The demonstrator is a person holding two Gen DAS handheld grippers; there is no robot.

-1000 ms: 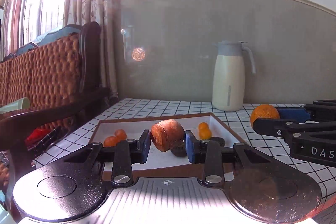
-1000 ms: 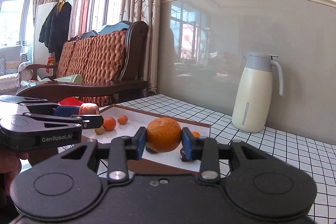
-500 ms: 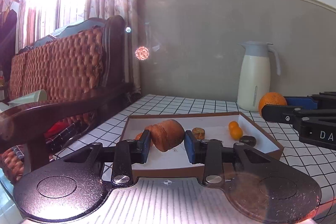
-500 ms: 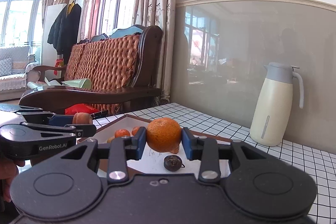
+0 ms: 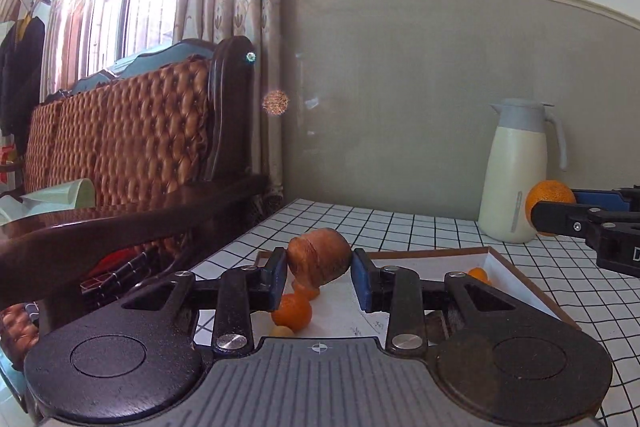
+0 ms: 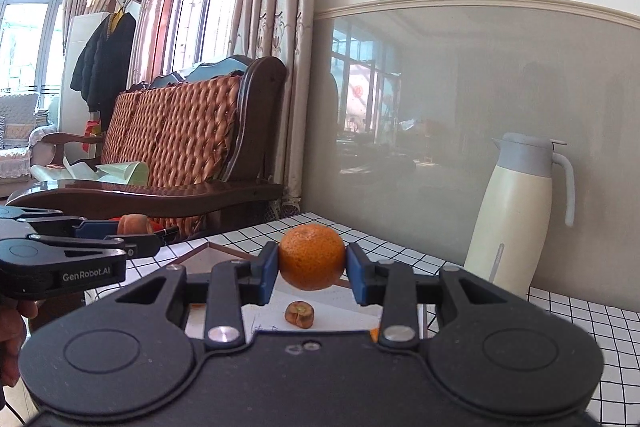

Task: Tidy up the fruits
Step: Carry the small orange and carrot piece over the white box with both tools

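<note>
**2 fruits clamped and held above the tray**

The left gripper (image 5: 319,273) is clamped on a brown, wrinkled fruit (image 5: 319,255), its 2 blue pads pressing the fruit's sides. The fruit hangs in the air over the far left part of the shallow brown-rimmed tray (image 5: 520,277), clear of the white tray floor.

The right gripper (image 6: 312,269) is clamped on a round orange (image 6: 311,255), also lifted free, above the tray's near area. In the left wrist view the same orange shows at the right edge, held level with the base of the cream jug (image 5: 516,171). The jug stands on the checked tabletop (image 5: 400,227) near its back edge, against the grey wall.

In the tray, 2 small orange fruits (image 5: 293,311) lie touching each other below the left gripper's fingers, with a pale yellowish piece just beside them at the near rim. Another small orange fruit (image 5: 478,274) sits toward the tray's right side. A small brown, shrivelled fruit (image 6: 300,314) rests on the tray floor beneath the held orange.

A wooden sofa (image 5: 132,131) with a tufted brown back stands past the tabletop's left edge. Part of a person's hand (image 6: 12,331) shows at the left edge of the right wrist view, behind the left gripper.
</note>
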